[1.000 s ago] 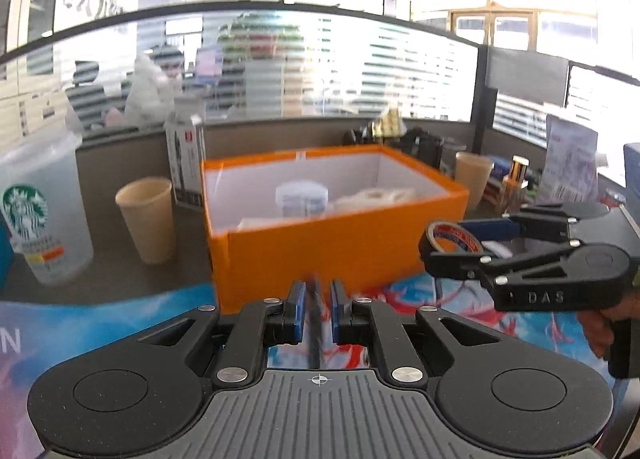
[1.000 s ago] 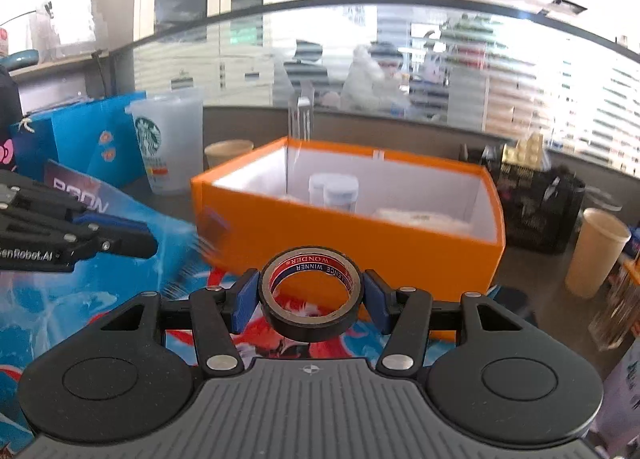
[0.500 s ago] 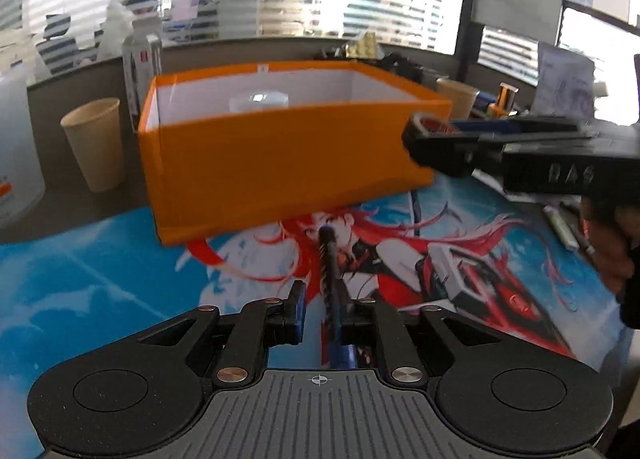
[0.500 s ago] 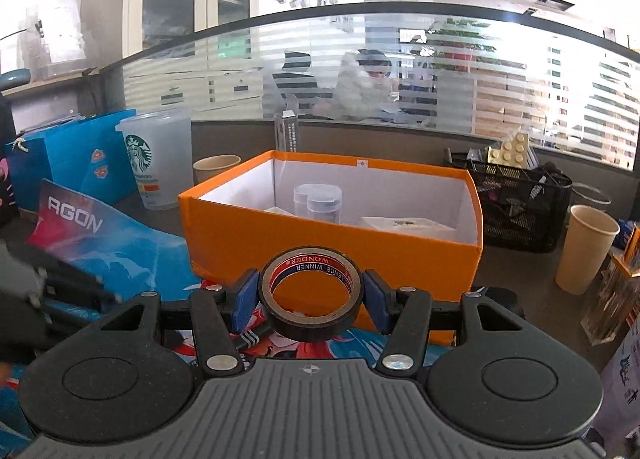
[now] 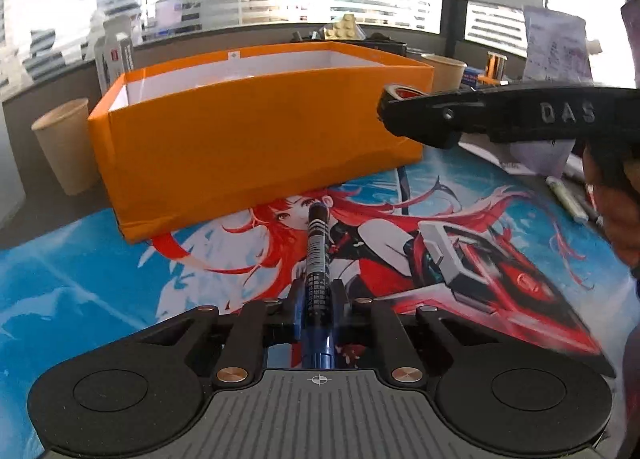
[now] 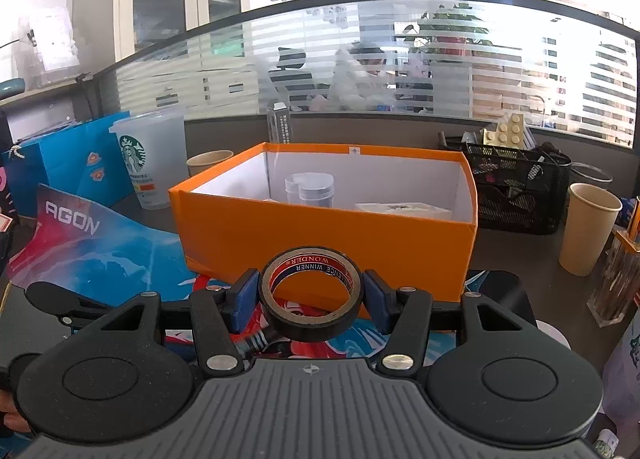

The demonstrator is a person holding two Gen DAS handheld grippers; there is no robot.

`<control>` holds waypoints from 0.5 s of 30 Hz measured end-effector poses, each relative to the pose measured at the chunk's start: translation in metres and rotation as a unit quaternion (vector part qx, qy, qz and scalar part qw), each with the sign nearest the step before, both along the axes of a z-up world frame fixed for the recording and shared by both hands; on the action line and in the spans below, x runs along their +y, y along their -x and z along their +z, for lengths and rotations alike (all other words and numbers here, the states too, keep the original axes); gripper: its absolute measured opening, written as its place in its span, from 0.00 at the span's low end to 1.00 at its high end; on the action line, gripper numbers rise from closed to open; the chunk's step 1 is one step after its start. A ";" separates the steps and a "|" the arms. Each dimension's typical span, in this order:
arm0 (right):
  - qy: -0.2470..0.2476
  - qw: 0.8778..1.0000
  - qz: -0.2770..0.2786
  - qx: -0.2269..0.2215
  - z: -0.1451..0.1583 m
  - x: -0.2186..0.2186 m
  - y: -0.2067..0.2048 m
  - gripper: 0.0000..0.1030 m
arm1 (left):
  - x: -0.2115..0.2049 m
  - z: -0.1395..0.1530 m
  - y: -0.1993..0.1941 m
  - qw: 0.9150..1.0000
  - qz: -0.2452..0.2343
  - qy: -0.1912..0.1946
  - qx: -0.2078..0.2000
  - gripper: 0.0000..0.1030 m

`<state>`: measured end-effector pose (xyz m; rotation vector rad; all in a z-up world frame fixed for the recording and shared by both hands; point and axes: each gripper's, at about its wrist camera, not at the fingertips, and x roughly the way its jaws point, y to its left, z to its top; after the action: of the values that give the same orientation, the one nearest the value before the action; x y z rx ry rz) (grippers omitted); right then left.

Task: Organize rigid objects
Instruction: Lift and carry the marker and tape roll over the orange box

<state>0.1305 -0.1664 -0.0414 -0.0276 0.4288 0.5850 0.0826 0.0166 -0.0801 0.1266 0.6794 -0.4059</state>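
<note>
Office counter with a blue and red anime-print mat [image 5: 100,283], and an open orange cardboard box [image 5: 256,139] set on it. A slim dark knurled pen [image 5: 318,259] is pinched by the left tool [image 5: 318,309], low over the mat just short of the box. A black tape roll [image 6: 312,295] is clamped by the right tool [image 6: 312,297], held level before the box's near wall. Both should be lifted clear of the rim before being carried over, then released low inside, away from the clear plastic jars [image 6: 310,189].
</note>
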 end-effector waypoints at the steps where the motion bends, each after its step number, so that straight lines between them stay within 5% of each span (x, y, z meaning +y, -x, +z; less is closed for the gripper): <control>1: -0.001 1.000 0.000 0.000 0.000 0.000 0.000 0.50 | 0.000 0.001 0.000 1.000 0.001 0.000 0.001 0.10; 15: -0.001 1.000 0.004 -0.023 0.018 -0.004 -0.001 0.50 | 0.008 0.056 0.000 0.997 0.020 0.011 -0.067 0.10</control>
<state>0.1316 -0.1706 -0.0236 -0.0415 0.3837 0.5907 0.0824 0.0248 -0.0245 0.1182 0.5436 -0.3635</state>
